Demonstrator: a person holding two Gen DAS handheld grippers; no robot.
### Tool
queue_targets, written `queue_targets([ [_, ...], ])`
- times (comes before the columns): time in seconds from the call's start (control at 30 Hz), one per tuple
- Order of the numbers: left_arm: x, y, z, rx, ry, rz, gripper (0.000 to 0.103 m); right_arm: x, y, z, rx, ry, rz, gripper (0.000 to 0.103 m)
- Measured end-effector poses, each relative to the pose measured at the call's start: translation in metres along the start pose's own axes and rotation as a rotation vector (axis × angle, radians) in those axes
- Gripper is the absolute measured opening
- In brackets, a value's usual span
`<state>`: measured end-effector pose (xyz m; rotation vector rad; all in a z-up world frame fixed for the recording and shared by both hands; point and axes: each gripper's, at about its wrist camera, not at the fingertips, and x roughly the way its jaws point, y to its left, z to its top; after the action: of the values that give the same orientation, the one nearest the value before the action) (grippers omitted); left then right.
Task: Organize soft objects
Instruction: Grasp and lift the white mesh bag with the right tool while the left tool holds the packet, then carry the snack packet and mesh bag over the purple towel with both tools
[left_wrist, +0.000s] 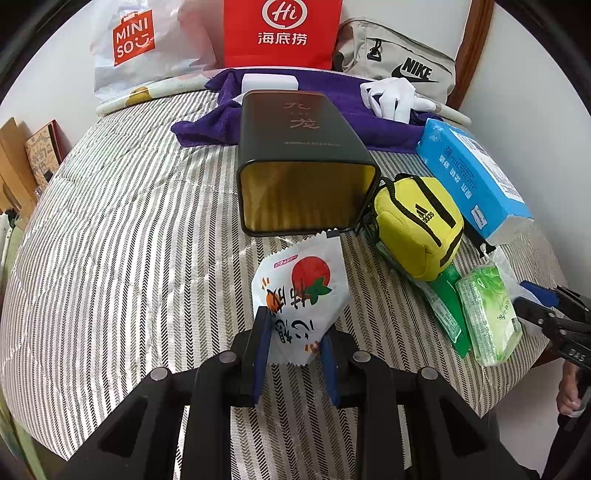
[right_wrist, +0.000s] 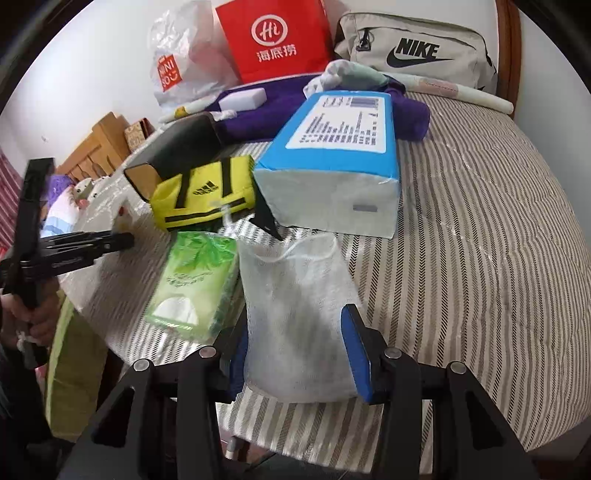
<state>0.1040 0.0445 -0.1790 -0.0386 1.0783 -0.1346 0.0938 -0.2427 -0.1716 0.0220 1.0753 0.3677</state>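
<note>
My left gripper (left_wrist: 295, 347) is shut on a white snack packet (left_wrist: 303, 291) with a red fruit print, held just in front of the open mouth of a black tin (left_wrist: 306, 162) lying on its side. My right gripper (right_wrist: 295, 328) stands open around a white mesh pouch (right_wrist: 299, 295) that rests on the striped bedcover (right_wrist: 461, 258); its left finger is mostly hidden behind the pouch. A green tissue pack (right_wrist: 195, 284) lies just left of the pouch. Beyond them are a yellow mini bag (right_wrist: 203, 192) and a blue tissue pack (right_wrist: 332, 155).
A purple towel (left_wrist: 207, 125) with white gloves (left_wrist: 391, 96) and a white block (left_wrist: 269, 82) lies behind the tin. A red paper bag (left_wrist: 280, 33), a white plastic bag (left_wrist: 140, 44) and a beige sports bag (left_wrist: 399, 55) line the wall. The bed's edge runs close in front.
</note>
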Motion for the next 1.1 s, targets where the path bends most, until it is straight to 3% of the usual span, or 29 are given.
queue_targets([
  [0.43,0.000,0.005,0.000,-0.003,-0.004,-0.015,0.033,0.006,-0.004,-0.003,-0.026,-0.064,-0.081,0.063],
  [0.57,0.003,0.003,0.004,0.000,-0.016,-0.009,0.035,0.010,-0.002,-0.002,-0.046,-0.076,-0.116,0.063],
  [0.67,0.005,0.003,0.006,-0.003,-0.033,-0.006,0.035,0.008,-0.006,-0.002,-0.028,-0.093,-0.137,0.052],
  [0.77,0.005,0.003,0.006,-0.010,-0.041,-0.009,0.034,0.005,-0.014,-0.001,-0.002,-0.098,-0.145,0.026],
  [0.8,0.005,0.003,0.006,-0.006,-0.046,-0.013,0.026,0.004,-0.018,0.000,0.015,-0.096,-0.137,0.015],
  [0.9,0.001,0.003,0.005,0.000,-0.060,-0.032,0.018,0.002,-0.025,0.001,0.043,-0.081,-0.091,0.006],
  [0.97,-0.004,0.003,0.005,0.006,-0.071,-0.049,0.011,0.000,-0.024,0.001,0.038,-0.073,-0.069,0.006],
  [1.1,-0.014,0.003,0.006,0.003,-0.089,-0.062,0.008,-0.010,-0.014,-0.001,0.014,-0.087,-0.047,0.005],
])
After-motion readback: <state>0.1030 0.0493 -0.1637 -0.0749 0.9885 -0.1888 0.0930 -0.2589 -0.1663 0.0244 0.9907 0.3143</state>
